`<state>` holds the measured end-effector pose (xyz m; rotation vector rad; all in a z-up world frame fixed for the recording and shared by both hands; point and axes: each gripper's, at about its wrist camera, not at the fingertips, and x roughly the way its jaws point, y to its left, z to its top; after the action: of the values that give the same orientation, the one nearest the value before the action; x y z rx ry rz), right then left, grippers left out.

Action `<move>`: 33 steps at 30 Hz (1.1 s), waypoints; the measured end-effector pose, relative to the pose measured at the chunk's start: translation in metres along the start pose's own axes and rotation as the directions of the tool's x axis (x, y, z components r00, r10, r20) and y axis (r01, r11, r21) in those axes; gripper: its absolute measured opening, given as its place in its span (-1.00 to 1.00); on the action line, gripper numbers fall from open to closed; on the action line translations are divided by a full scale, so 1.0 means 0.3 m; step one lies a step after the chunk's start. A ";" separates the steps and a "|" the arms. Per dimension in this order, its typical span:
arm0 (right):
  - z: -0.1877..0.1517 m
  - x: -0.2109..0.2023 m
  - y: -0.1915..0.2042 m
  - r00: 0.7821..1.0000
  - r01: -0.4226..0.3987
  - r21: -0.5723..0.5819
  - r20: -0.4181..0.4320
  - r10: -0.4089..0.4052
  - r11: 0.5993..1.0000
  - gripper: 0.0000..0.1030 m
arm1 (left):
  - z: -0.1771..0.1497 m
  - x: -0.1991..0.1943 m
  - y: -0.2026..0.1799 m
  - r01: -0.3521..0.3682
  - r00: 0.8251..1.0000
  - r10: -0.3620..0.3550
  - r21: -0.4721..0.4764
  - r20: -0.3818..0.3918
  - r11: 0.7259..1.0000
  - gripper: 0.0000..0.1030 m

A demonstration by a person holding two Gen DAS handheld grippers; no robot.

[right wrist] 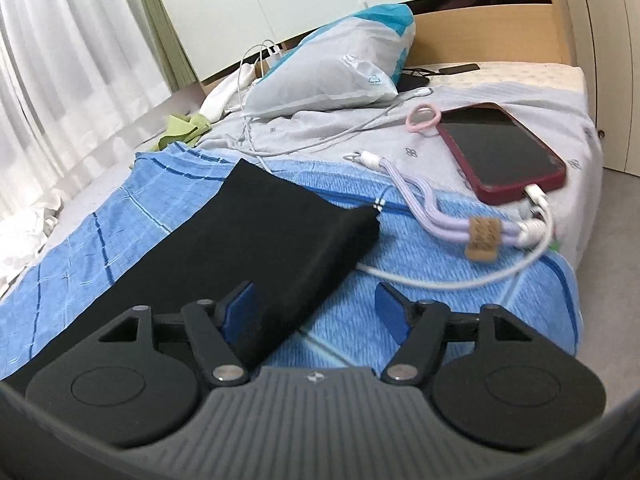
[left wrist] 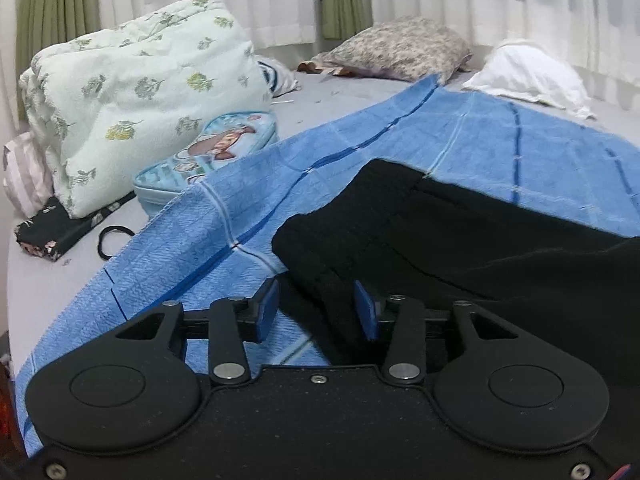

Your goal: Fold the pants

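Note:
Black pants (left wrist: 480,232) lie flat on a blue checked cloth (left wrist: 200,240) spread over the bed. In the left wrist view my left gripper (left wrist: 317,310) stands low over the pants' near left corner. Its blue pads (left wrist: 268,308) are apart, with a ridge of black fabric between them that they do not press. In the right wrist view one narrow end of the pants (right wrist: 260,220) runs from the upper middle down to the lower left. My right gripper (right wrist: 316,310) is open wide over that end's near edge; the fabric lies beside its left pad (right wrist: 240,308), with the blue cloth (right wrist: 400,300) under the rest of the gap.
A folded floral quilt (left wrist: 132,92), a light-blue pouch (left wrist: 200,160) and a black hair tie (left wrist: 112,240) lie left of the cloth. Pillows (left wrist: 400,48) sit by the curtains. A red phone (right wrist: 504,152) with white cables (right wrist: 440,276) and a plastic bag (right wrist: 332,68) lie right of the pants.

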<state>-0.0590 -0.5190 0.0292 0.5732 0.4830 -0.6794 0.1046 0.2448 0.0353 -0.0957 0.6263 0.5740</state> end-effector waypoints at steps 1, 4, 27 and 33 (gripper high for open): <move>0.004 0.024 0.013 1.000 0.000 -0.004 -0.006 0.000 1.000 0.57 | 0.005 -0.015 -0.002 0.014 1.000 -0.014 -0.008 0.000 1.000 -0.20; 0.026 0.068 0.032 1.000 0.001 -0.036 -0.009 -0.001 0.999 0.73 | 0.017 -0.077 -0.013 0.071 0.997 -0.071 -0.022 0.022 0.997 -0.05; 0.143 0.065 0.467 0.994 -0.106 -0.353 -0.008 0.110 0.930 -0.88 | -0.253 -0.265 -0.442 0.422 0.906 -0.417 0.234 -0.071 0.876 0.62; -0.234 -0.129 1.030 0.907 -0.386 -0.722 -0.185 0.378 0.574 -0.87 | -0.267 -0.252 -0.414 0.452 0.891 -0.451 0.207 -0.052 0.868 0.68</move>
<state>0.1138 -0.2606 0.1016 -0.1256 0.5750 -0.0089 0.0788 0.0839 0.0035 -0.0373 0.6381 0.0482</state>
